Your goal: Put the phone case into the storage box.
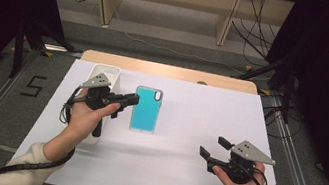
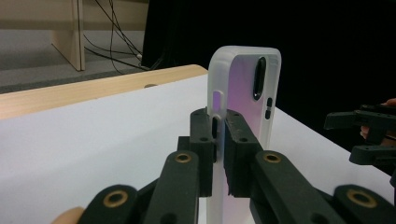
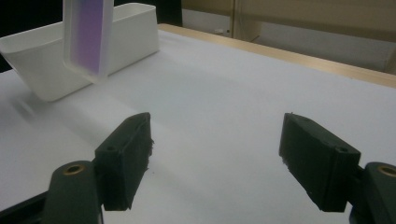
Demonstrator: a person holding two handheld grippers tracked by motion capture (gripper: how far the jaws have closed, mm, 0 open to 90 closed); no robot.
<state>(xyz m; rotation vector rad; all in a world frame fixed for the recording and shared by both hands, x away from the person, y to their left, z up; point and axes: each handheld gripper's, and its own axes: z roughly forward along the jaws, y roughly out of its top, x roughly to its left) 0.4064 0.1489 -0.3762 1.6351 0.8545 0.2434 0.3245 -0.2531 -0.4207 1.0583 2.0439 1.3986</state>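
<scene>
A translucent phone case (image 1: pixel 145 109) with a teal face is pinched by its edge between the jaws of my left gripper (image 1: pixel 129 100). In the left gripper view both pads press on the case (image 2: pixel 243 79), and my left gripper (image 2: pixel 219 128) is shut on it. In the right gripper view the case (image 3: pixel 88 37) hangs clear of the table at the upper left. My right gripper (image 1: pixel 214 148) rests at the front right of the table. Its jaws stand wide apart with nothing between them, so my right gripper (image 3: pixel 215 154) is open.
A white bin (image 1: pixel 104 75) stands at the back left of the white table top (image 1: pixel 179 176), just behind my left hand; it is also in the right gripper view (image 3: pixel 126 37). A wooden strip (image 1: pixel 171 71) runs along the far edge. My right gripper (image 2: pixel 369 135) shows far right in the left gripper view.
</scene>
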